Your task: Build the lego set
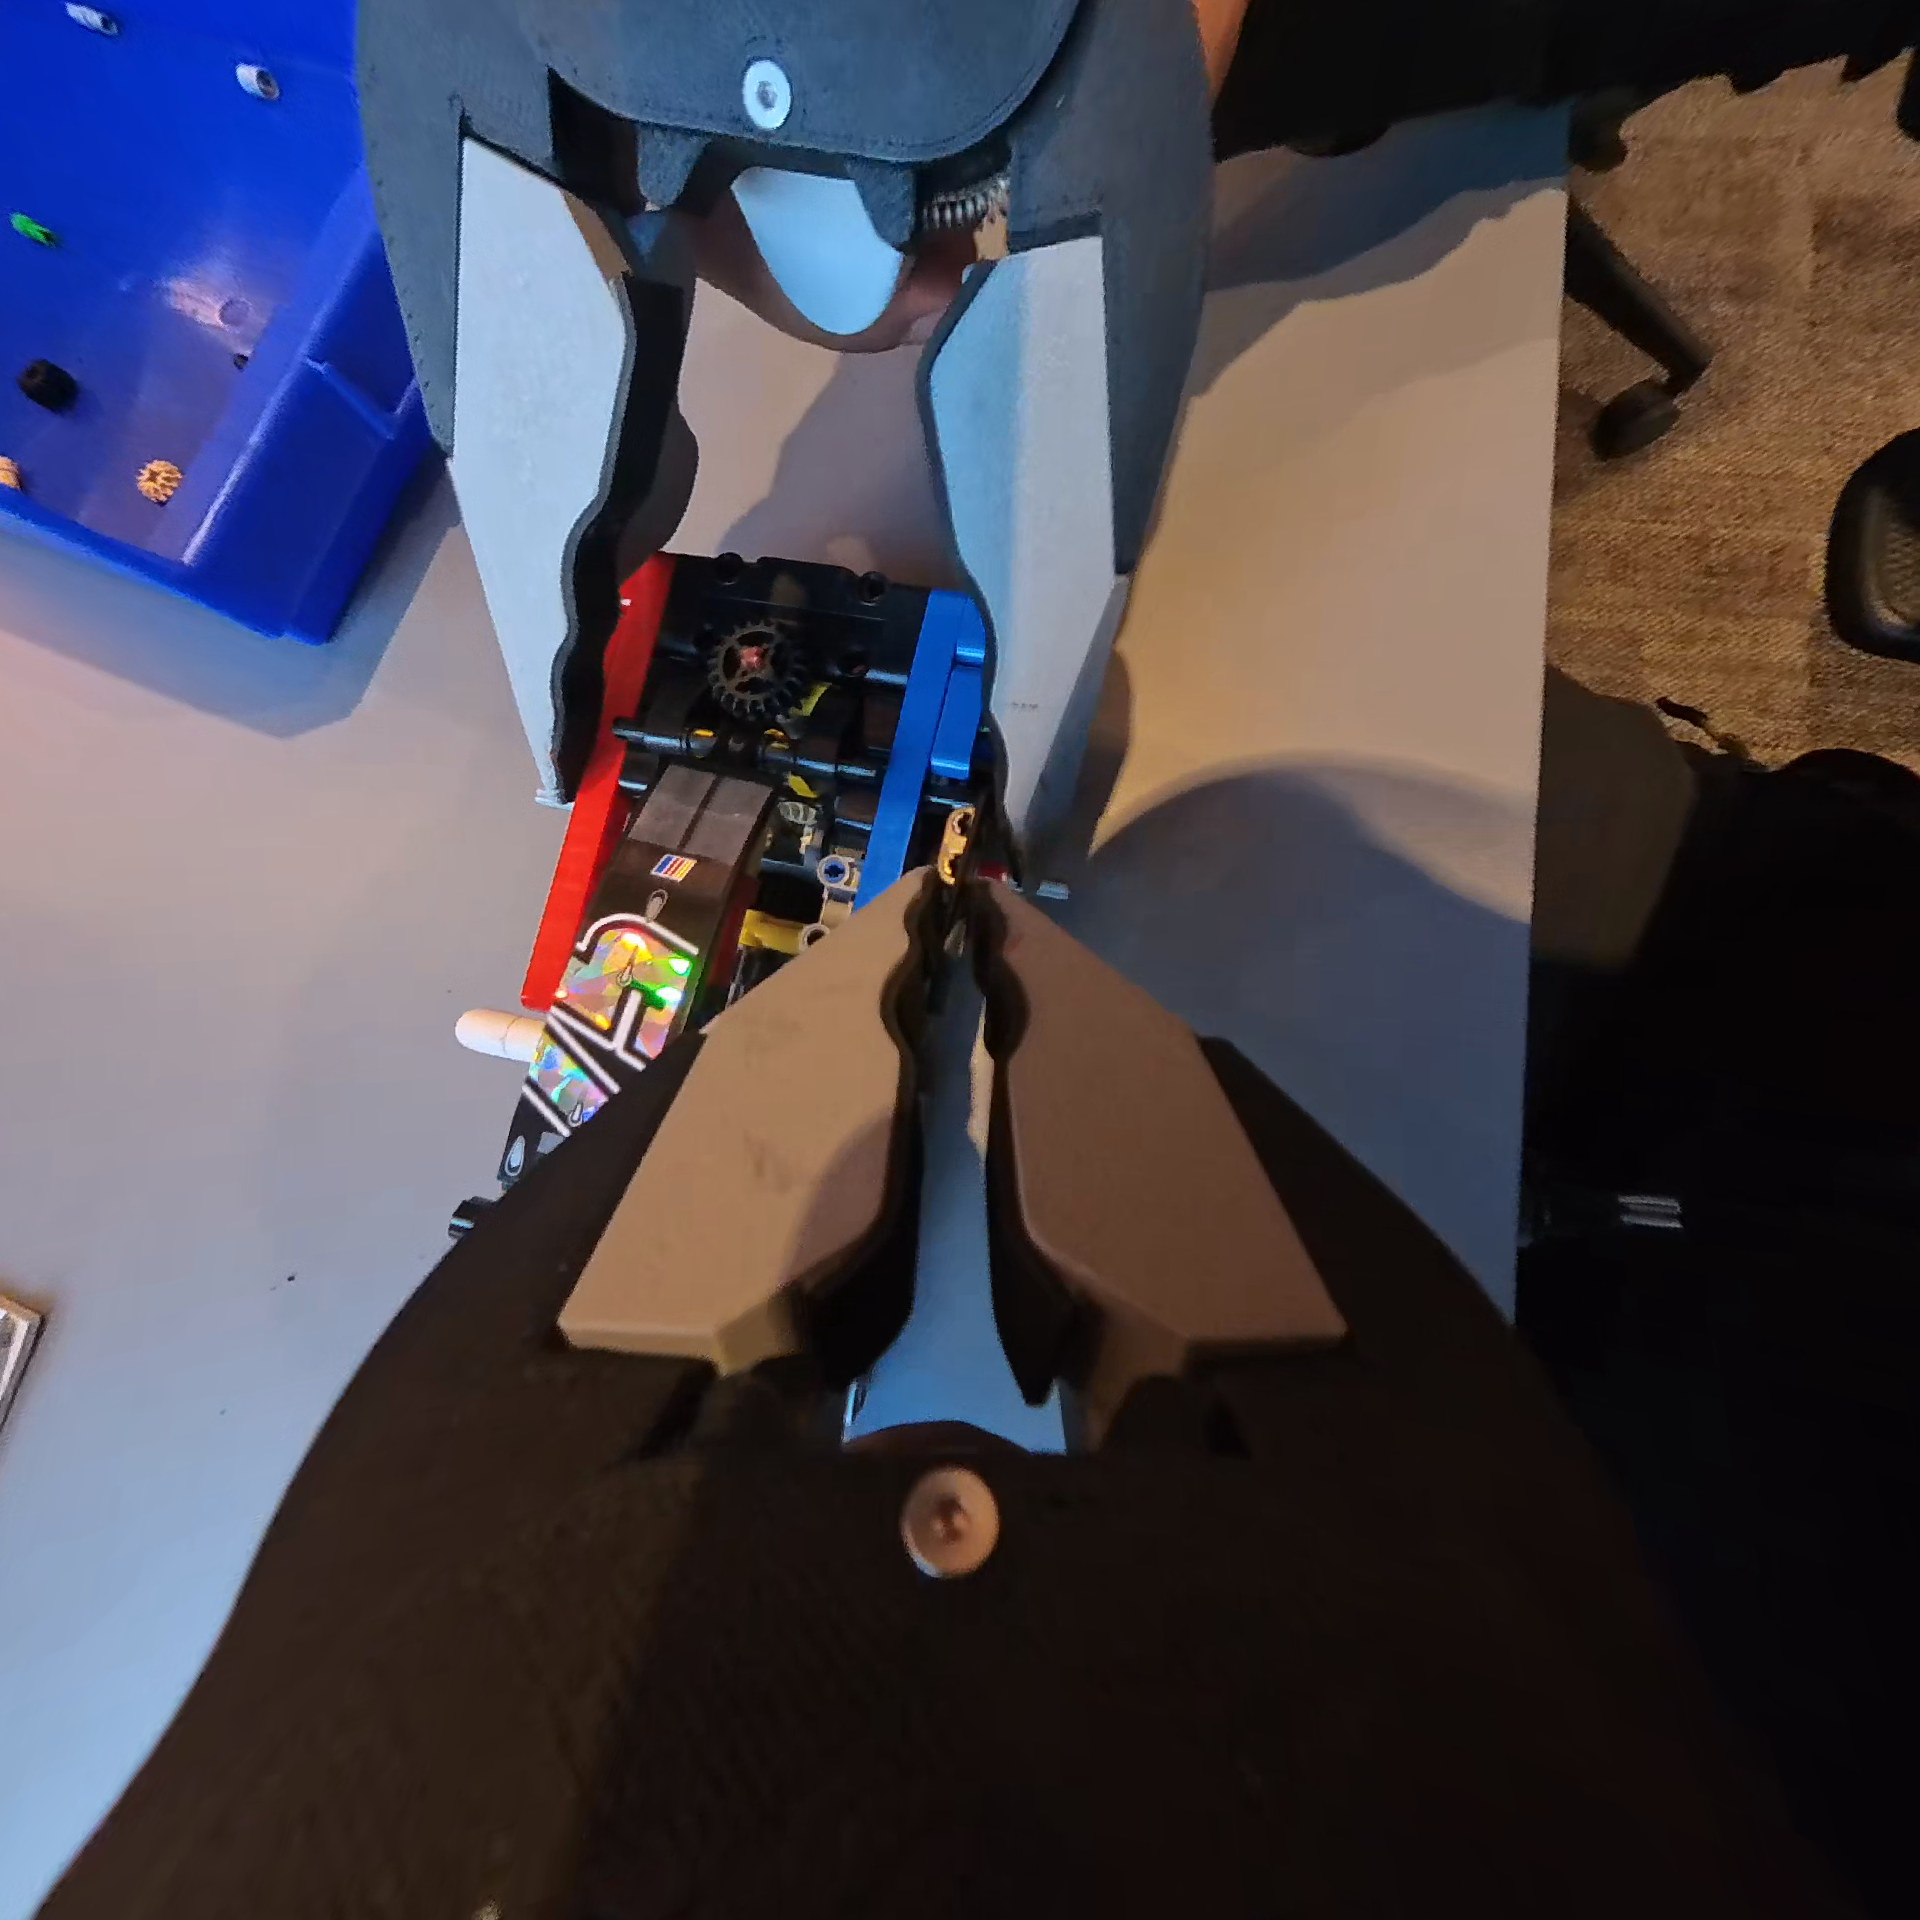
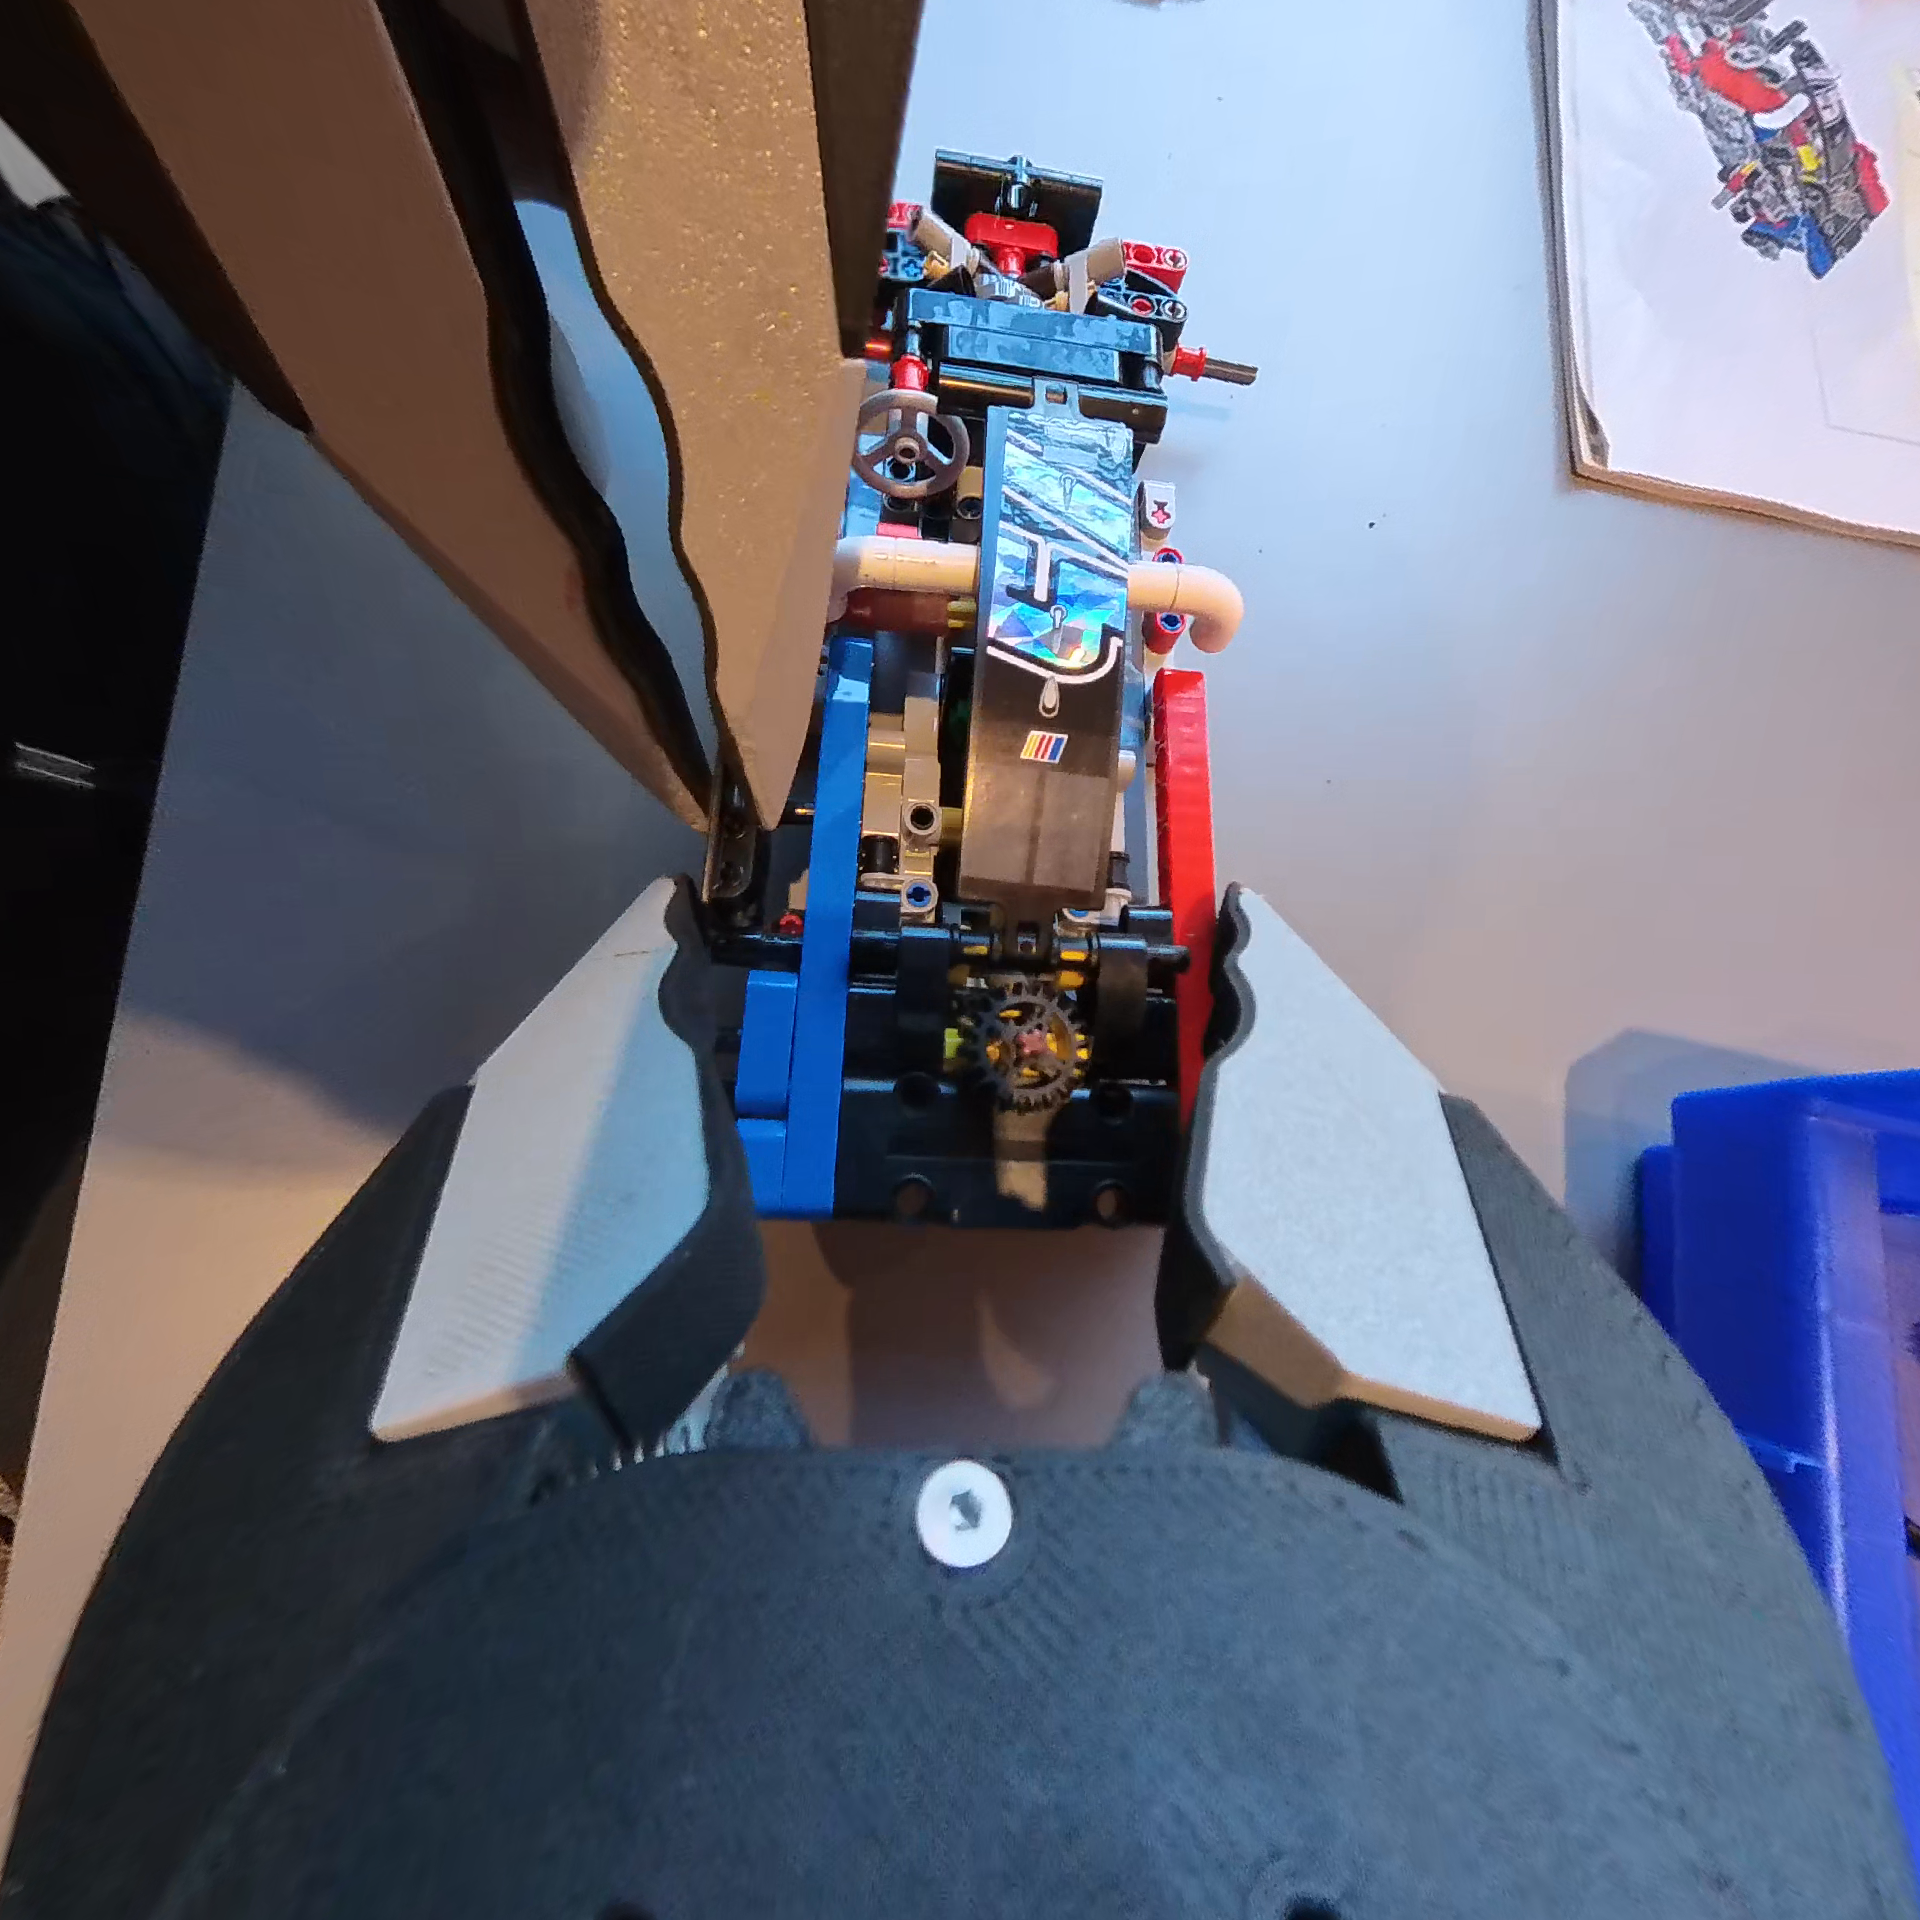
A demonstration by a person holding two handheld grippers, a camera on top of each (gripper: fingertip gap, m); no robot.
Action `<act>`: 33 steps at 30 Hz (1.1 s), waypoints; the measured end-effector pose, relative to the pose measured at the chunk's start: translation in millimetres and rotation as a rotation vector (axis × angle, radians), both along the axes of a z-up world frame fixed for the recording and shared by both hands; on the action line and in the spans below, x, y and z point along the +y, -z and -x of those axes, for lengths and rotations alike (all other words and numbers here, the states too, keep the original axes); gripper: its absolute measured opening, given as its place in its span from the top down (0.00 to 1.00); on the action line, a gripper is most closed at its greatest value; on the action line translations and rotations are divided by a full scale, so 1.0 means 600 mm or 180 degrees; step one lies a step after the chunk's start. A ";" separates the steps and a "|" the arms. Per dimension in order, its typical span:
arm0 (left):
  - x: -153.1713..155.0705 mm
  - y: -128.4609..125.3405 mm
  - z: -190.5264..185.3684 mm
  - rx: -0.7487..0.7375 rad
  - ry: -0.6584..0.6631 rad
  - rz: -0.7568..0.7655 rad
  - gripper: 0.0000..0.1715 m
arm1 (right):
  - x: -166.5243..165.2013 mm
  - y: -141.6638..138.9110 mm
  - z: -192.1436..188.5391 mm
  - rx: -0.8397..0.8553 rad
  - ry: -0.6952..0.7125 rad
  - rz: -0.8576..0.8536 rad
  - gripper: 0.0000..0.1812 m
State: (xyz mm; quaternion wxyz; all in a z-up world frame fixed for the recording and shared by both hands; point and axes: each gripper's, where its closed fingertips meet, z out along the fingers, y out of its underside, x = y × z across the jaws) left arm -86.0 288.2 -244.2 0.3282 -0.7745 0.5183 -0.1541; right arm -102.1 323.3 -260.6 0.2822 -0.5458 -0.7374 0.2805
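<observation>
A Lego car model [image 2: 1039, 790] with a blue side beam, a red side beam and a black shiny panel lies on the grey table [image 1: 208, 935]. My right gripper [image 2: 956, 914] is shut on its geared end, one grey finger on each side; it also shows in the left wrist view [image 1: 800, 821]. My left gripper [image 1: 951, 904], with tan fingers, is shut on a small black beam piece [image 2: 732, 842]. It holds the piece against the model's blue side [image 1: 914, 748], right by the right gripper's fingertip. The fingers hide most of the piece.
A blue parts bin [image 1: 208, 312] with several small loose pieces stands beside the model; it also shows in the right wrist view [image 2: 1787, 1299]. An instruction booklet [image 2: 1745, 260] lies beyond the model. The table edge [image 1: 1538, 727] is near, with a chair base [image 1: 1642, 312] on the carpet.
</observation>
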 end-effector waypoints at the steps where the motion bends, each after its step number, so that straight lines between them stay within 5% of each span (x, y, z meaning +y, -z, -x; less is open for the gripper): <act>1: 0.000 0.000 0.000 -0.0010 -0.0001 -0.0005 0.99 | 0.000 0.000 0.000 0.0005 -0.0006 0.0004 0.48; 33: 0.004 -0.001 0.004 -0.0161 -0.0041 -0.0187 0.99 | 0.002 -0.005 0.004 0.0168 0.0036 0.0065 0.50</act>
